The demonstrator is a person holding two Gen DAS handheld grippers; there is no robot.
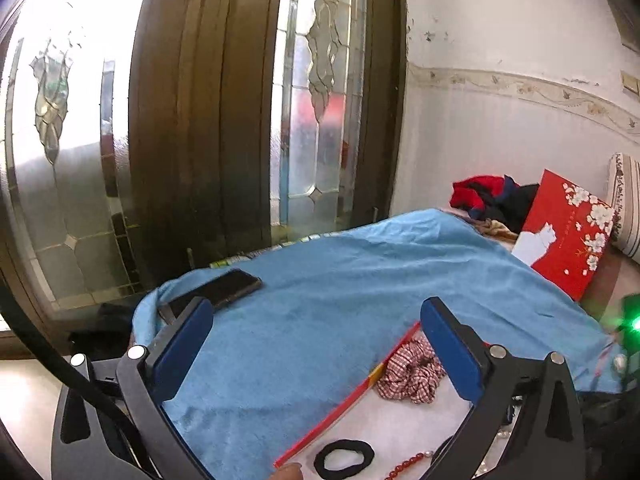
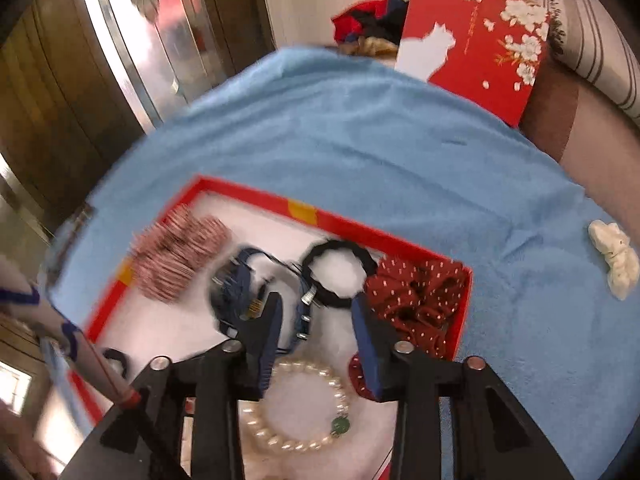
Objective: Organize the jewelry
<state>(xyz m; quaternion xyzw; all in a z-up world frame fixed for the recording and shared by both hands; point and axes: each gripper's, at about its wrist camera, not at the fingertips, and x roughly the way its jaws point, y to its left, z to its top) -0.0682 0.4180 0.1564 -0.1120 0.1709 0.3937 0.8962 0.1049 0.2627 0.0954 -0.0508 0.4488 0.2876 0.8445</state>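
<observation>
The right gripper (image 2: pixel 316 316) tilts steeply over the red-rimmed tray (image 2: pixel 384 236), jaws apparently part-open and empty above a glossy pearl bracelet (image 2: pixel 296 436); the left gripper (image 1: pixel 316 320) gapes wide, empty.

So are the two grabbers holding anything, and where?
No. The left gripper is wide open over the blue towel. The right gripper hovers open above the red box, gripping nothing.

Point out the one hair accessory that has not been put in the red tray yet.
The cream-white scrunchie: it lies alone on the blue towel right of the red tray, while the checked, dotted and black ones are inside.
</observation>
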